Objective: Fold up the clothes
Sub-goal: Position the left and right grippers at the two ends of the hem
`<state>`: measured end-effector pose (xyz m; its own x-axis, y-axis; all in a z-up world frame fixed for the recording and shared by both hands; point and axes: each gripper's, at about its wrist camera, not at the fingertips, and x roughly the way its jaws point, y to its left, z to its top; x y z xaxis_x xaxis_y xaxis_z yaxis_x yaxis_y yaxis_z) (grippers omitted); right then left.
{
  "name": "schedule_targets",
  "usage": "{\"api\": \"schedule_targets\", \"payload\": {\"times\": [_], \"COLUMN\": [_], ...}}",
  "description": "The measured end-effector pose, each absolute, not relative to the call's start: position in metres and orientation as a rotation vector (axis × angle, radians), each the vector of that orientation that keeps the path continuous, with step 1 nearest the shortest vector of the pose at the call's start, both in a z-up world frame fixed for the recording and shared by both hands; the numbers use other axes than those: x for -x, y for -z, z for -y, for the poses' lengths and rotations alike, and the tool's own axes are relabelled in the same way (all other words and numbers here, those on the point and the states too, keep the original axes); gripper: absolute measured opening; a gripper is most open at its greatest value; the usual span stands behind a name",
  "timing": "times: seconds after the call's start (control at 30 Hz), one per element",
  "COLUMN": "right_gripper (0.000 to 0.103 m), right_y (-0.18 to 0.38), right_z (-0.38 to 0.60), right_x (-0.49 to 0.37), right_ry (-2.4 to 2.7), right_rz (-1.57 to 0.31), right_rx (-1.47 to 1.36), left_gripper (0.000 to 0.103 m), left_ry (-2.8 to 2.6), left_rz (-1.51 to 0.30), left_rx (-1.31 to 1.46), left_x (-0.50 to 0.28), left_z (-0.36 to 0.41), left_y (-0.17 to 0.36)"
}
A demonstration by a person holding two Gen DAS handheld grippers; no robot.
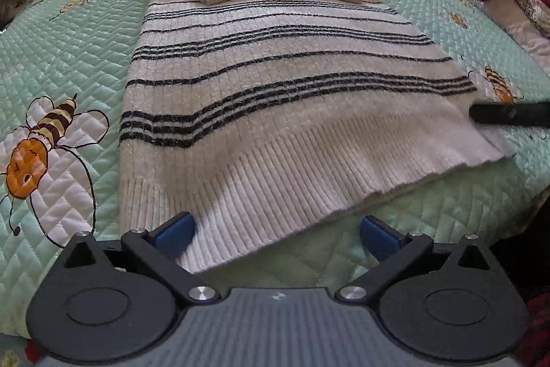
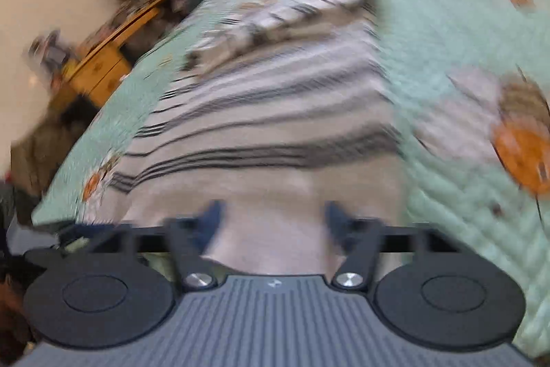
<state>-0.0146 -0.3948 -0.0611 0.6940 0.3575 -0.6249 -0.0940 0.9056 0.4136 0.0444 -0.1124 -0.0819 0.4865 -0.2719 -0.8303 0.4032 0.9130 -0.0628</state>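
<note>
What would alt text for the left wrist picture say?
A white sweater with black stripes lies flat on a green quilt with bees, sleeves folded across its top. The left gripper hovers at its hem, jaws wide open.

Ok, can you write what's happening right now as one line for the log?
step: fold sweater | sleeves: folded in | left gripper: open at hem | right gripper: open over hem | bed quilt

The cream ribbed-knit sweater carries thin black stripes in single lines and close groups across its body, while its ribbed hem at the near edge of the bed is plain cream. The pale mint quilted bedspread has a stitched diamond pattern and bees with orange faces, brown-and-cream striped bodies and white wings. The gripper pads are blue on black arms.
</note>
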Motion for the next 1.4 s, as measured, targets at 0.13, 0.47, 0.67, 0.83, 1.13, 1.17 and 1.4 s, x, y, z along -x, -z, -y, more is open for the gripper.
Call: {"api": "schedule_targets", "payload": {"times": [0.13, 0.47, 0.67, 0.83, 1.13, 1.17, 1.4], "right_gripper": [0.077, 0.072, 0.073, 0.079, 0.103, 0.103, 0.103], "right_y": [0.054, 0.088, 0.072, 0.08, 0.096, 0.096, 0.098], "right_z": [0.371, 0.382, 0.392, 0.396, 0.398, 0.397, 0.393], "right_x": [0.004, 0.019, 0.009, 0.007, 0.01, 0.011, 0.014], "right_ry": [-0.303, -0.306, -0.322, -0.276, -0.323, -0.32, -0.302], "right_rz": [-0.728, -0.756, -0.749, -0.725, -0.73, -0.727, -0.691], "right_rx": [-0.248, -0.233, -0.403, -0.371, -0.454, -0.443, -0.429], "left_gripper": [0.102, 0.102, 0.102, 0.102, 0.102, 0.102, 0.102], "left_ry": [0.408, 0.388, 0.375, 0.362, 0.342, 0.34, 0.328], "left_rz": [-0.985, -1.004, -1.021, -1.036, -1.074, -1.078, -1.111], "left_rx": [-0.152, -0.173, -0.187, -0.194, -0.173, -0.173, -0.143], "left_x": [-0.045, -0.047, -0.049, -0.051, -0.058, -0.059, -0.066], "left_z": [0.113, 0.119, 0.123, 0.126, 0.127, 0.127, 0.126], "left_y": [0.082, 0.082, 0.082, 0.082, 0.08, 0.08, 0.077]}}
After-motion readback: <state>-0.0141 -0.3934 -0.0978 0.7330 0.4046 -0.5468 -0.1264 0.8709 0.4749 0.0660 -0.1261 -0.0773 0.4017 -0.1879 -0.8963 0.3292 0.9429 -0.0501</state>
